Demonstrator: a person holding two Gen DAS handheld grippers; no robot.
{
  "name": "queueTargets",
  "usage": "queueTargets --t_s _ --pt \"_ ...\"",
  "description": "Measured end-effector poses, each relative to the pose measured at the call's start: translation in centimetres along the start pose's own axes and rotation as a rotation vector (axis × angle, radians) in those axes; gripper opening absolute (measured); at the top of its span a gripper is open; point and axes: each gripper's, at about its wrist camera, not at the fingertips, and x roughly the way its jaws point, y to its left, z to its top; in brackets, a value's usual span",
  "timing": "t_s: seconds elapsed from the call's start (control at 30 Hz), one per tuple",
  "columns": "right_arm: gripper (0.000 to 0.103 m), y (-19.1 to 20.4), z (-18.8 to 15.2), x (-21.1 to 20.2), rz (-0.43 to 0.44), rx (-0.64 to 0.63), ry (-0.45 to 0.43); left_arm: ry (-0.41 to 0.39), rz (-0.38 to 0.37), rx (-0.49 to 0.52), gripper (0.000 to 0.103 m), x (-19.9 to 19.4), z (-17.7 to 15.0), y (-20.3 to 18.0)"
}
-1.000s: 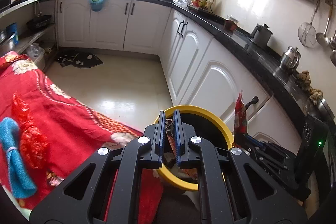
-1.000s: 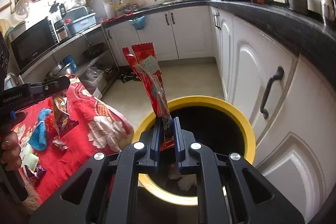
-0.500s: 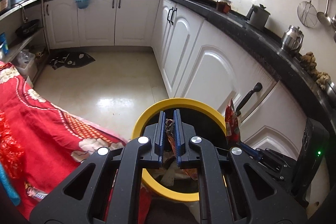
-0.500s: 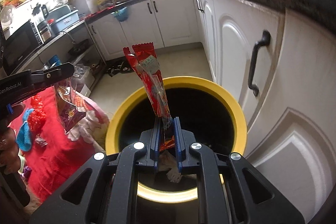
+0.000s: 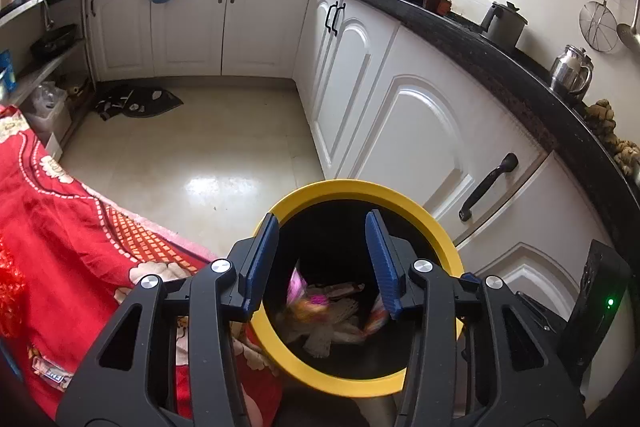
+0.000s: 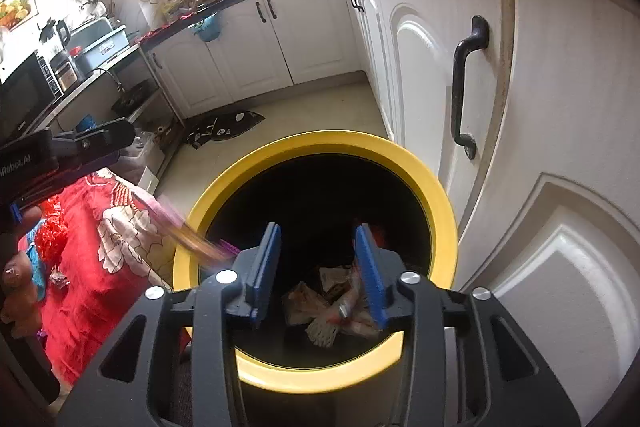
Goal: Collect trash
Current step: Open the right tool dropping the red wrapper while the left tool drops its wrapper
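The trash (image 5: 320, 311) lies as a loose heap of wrappers at the bottom of a black bin with a yellow rim (image 5: 352, 187), which stands on the floor between a white cabinet door and a table under a red flowered cloth (image 5: 68, 227). In the left wrist view two of the pieces, a pinkish wrapper (image 5: 298, 287) and a red one (image 5: 376, 315), are blurred inside the bin's mouth, clear of any pad. The left gripper (image 5: 322, 263) hangs over the opening with its jaws partly apart and opening, nothing between the blue pads but the dark inside of the bin. The right gripper (image 6: 316, 267) is likewise over the bin, jaws partly apart and opening, with only the heap showing far below between them. In the right wrist view a blurred orange and purple streak (image 6: 200, 243) crosses the near left edge of the rim, under the other gripper's black body, and a hand (image 6: 20, 291) shows at the left edge. Just beside the bin on the right is the cabinet door with a black handle (image 6: 464, 83); above it runs a dark counter (image 5: 500, 75) carrying a grey pot (image 5: 504, 27) and a steel kettle (image 5: 570, 69). A dark mat (image 5: 138, 103) lies on the pale floor well apart from the bin, near the far cabinets. A small wrapper (image 5: 50, 373) lies on the red cloth near its edge, and another small scrap (image 6: 60, 281) sits on the cloth by the hand.
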Motion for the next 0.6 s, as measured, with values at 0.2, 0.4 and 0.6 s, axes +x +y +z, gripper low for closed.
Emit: queueTargets --t_s 0.2,0.4,0.6 --pt "0.052 0.5 0.3 -0.7 0.001 -0.010 -0.019 -0.025 0.014 -0.030 0.074 -1.3 -0.1 1.1" --pt "0.066 1.7 0.7 -1.7 -0.006 -0.042 -0.052 -0.060 0.051 -0.057 0.092 -3.2 -0.2 2.5" --pt "0.074 2.7 0.9 -2.9 -0.006 -0.065 -0.086 -0.085 0.070 -0.096 0.092 -5.3 -0.3 4.0"
